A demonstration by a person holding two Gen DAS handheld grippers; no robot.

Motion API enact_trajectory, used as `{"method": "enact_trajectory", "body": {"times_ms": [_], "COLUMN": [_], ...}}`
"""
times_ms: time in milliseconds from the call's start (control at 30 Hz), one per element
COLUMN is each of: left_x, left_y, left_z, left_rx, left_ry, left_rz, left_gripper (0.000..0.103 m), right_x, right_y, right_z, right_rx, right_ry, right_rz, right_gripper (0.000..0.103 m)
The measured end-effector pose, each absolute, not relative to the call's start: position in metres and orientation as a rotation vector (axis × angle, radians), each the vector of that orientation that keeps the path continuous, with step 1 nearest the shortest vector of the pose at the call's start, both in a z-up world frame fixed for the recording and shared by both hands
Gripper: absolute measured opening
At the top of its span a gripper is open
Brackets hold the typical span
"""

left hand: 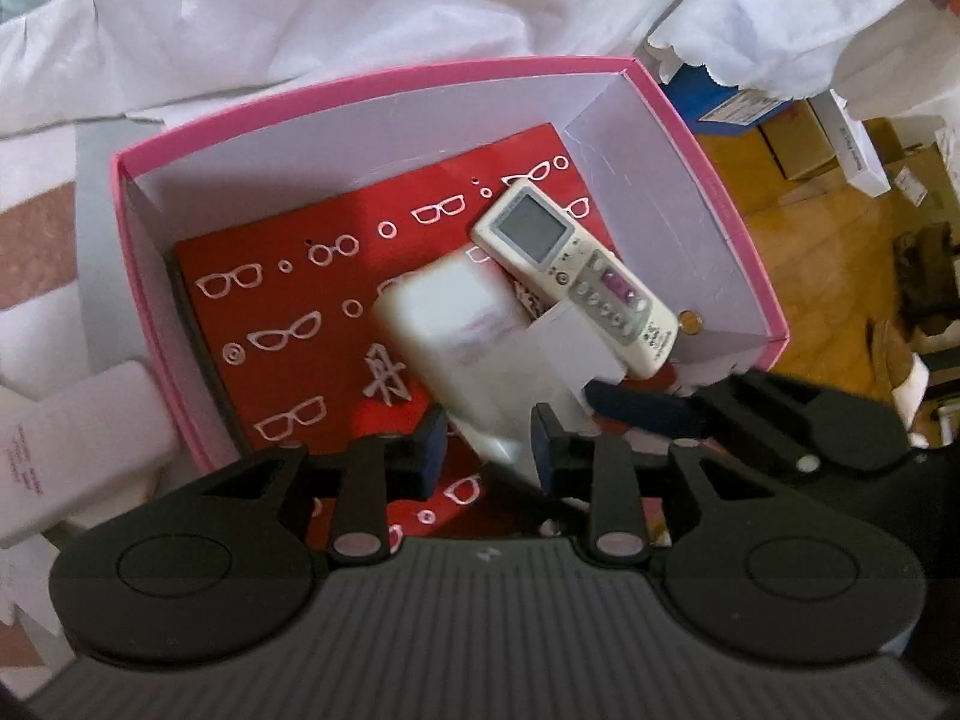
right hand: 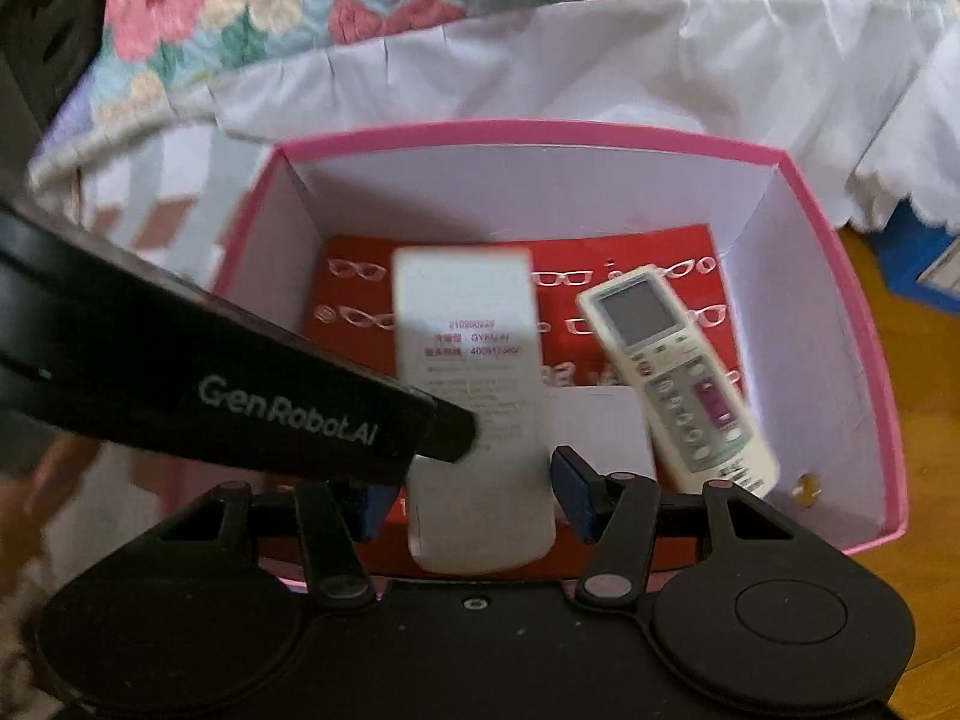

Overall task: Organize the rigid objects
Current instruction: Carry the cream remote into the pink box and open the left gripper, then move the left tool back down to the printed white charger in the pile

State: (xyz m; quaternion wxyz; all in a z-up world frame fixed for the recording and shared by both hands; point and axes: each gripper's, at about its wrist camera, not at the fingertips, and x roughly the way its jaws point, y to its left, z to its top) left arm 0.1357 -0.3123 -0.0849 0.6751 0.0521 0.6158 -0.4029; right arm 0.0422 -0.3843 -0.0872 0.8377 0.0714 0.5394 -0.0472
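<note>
A pink box [left hand: 708,168] [right hand: 852,276] with white inner walls holds a red glasses-print case [left hand: 288,276] [right hand: 660,246] and a white air-conditioner remote [left hand: 576,270] [right hand: 678,378]. A white remote, label side up [right hand: 474,396] [left hand: 468,330], is over the box. In the right wrist view it sits between the fingers of my right gripper [right hand: 474,495], which look open around it. My left gripper [left hand: 489,450] also has it between its blue pads, blurred. The left gripper's body [right hand: 240,402] crosses the right view.
A white cloth [left hand: 300,12] and a floral quilt [right hand: 360,0] lie behind the box. Another white remote [left hand: 66,444] lies left of the box. Cardboard boxes [left hand: 798,144] stand on the wooden floor [left hand: 810,276] at the right. A small gold disc [left hand: 690,322] lies in the box corner.
</note>
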Motion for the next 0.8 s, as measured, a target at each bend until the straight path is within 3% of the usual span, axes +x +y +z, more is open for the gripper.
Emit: {"method": "enact_trajectory", "body": {"times_ms": [233, 567, 800], "left_x": [0.135, 0.124, 0.135], "left_y": [-0.267, -0.167, -0.089], "left_z": [-0.044, 0.021, 0.017], "left_rx": [0.101, 0.154, 0.096], "left_ry": [1.281, 1.154, 1.133], "left_rz": [-0.979, -0.953, -0.827], "left_gripper": [0.041, 0.041, 0.041], "right_x": [0.015, -0.002, 0.021], "right_y": [-0.367, -0.296, -0.249], "right_z": [-0.058, 0.008, 0.009], "right_rx": [0.202, 0.193, 0.175], "right_ry": [1.016, 0.844, 0.858], "right_rz": [-0.095, 0.151, 0.313], "right_gripper": [0.061, 0.062, 0.062]}}
